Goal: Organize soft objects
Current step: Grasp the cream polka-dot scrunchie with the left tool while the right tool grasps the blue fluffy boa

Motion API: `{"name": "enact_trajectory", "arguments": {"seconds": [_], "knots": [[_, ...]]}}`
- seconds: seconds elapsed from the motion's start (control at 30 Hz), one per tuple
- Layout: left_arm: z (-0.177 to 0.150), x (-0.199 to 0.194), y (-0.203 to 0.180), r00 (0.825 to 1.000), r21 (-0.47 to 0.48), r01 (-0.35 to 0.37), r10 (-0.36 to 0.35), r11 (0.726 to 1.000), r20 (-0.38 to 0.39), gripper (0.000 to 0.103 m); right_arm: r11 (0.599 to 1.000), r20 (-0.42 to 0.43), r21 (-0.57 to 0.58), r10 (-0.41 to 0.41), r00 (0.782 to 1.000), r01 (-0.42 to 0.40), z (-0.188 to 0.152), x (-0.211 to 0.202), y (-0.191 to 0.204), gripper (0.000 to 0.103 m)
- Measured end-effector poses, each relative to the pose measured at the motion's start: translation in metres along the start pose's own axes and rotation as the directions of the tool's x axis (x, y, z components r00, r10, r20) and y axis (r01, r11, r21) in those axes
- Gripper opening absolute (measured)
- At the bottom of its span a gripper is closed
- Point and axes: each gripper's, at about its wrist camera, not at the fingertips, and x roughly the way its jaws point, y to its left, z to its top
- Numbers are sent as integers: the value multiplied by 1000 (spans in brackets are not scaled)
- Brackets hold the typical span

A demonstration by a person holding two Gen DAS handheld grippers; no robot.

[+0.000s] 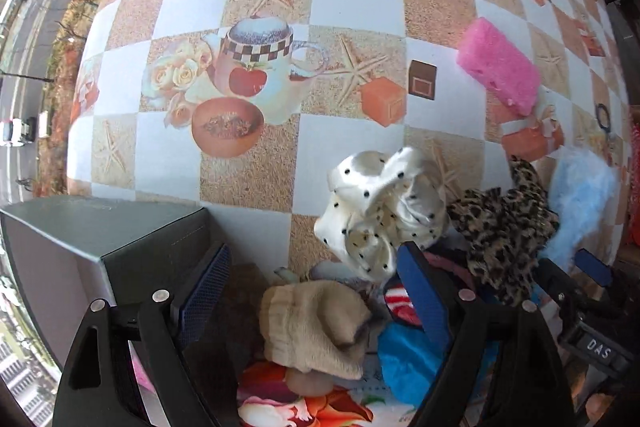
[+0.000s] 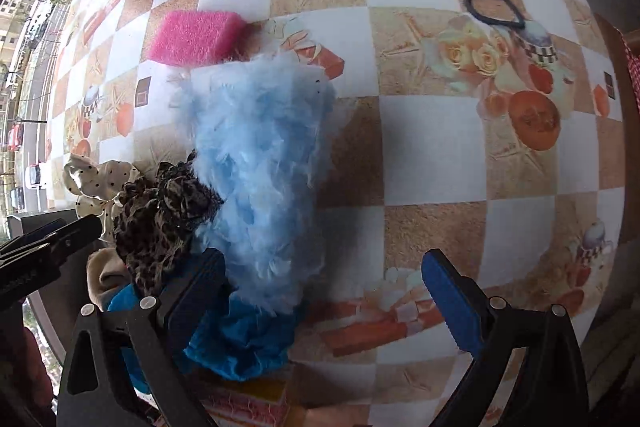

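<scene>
1. The table [image 1: 352, 7] is covered by a checkered cloth printed with cups, starfish and roses.
2. The left gripper [image 1: 316, 301] is held wide apart above a heap of soft things at the near table edge; nothing is gripped, and a beige knitted piece [image 1: 316, 327] is seen between its blue pads.
3. A white scrunchie with black dots [image 1: 380, 211] is piled just beyond the right-hand pad, touching a leopard-print scrunchie [image 1: 504, 223].
4. A fluffy light-blue piece [image 2: 264, 163] is lying against the leopard-print one (its fibres are blurred), with a bright blue cloth [image 2: 244, 343] below it.
5. The right gripper [image 2: 324, 301] is spread wide and empty; its left-hand pad is at the base of the fluffy piece, and whether it touches cannot be told.
6. A pink sponge [image 1: 500, 67] is set apart, farther out on the table.
7. A black hair tie [image 2: 496, 9] is lying alone, well apart from the heap.
8. A dark grey box [image 1: 96, 239] is standing beside the left gripper at the table edge.
</scene>
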Motion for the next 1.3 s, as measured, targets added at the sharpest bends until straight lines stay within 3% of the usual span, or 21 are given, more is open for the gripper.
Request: {"name": "enact_trajectory", "arguments": {"seconds": [0.07, 0.17, 0.3, 0.37, 0.5, 0.57, 0.77, 0.9, 1.0, 1.1, 1.3], "knots": [[6, 9, -3, 999, -15, 29, -29, 999, -24, 87, 1000, -3, -19, 3, 1000, -3, 2, 10, 1, 99], [12, 16, -6, 1000, -24, 6, -7, 1000, -23, 87, 997, 2, 5, -72, 997, 72, 3, 15, -16, 99], [19, 28, -9, 1000, -10, -1, 1, 1000, -27, 88, 978, 31, 144, -156, 987, 150, 3, 1, -75, 99], [22, 31, -5, 1000, -27, 7, -7, 1000, -25, 95, 964, 30, 195, -192, 981, 183, 1, -8, -106, 99], [27, 33, 0, 1000, -41, 28, -28, 999, -7, 97, 959, 90, 269, -112, 990, 84, -11, -30, -142, 99], [29, 31, 1, 1000, -43, 25, -25, 999, 3, 97, 966, 123, 253, -80, 989, 47, -13, -37, -141, 99], [29, 7, 4, 995, -42, 47, -43, 998, 92, 97, 990, 143, 130, -67, 987, 48, 0, -36, -116, 99], [39, 19, 0, 998, -43, 34, -32, 998, 53, 97, 994, 101, 84, -71, 992, 63, 11, -19, -101, 99], [49, 34, 5, 998, -77, 65, -63, 995, 26, 97, 994, 71, 69, -94, 993, 89, 18, -5, -96, 100], [55, 38, 7, 997, -84, 71, -69, 994, 27, 99, 986, 75, 39, -163, 984, 160, 22, -2, -87, 102], [56, 48, 17, 996, -102, 91, -89, 991, 23, 103, 988, 84, 32, -155, 984, 153, 38, -2, -83, 103]]}}
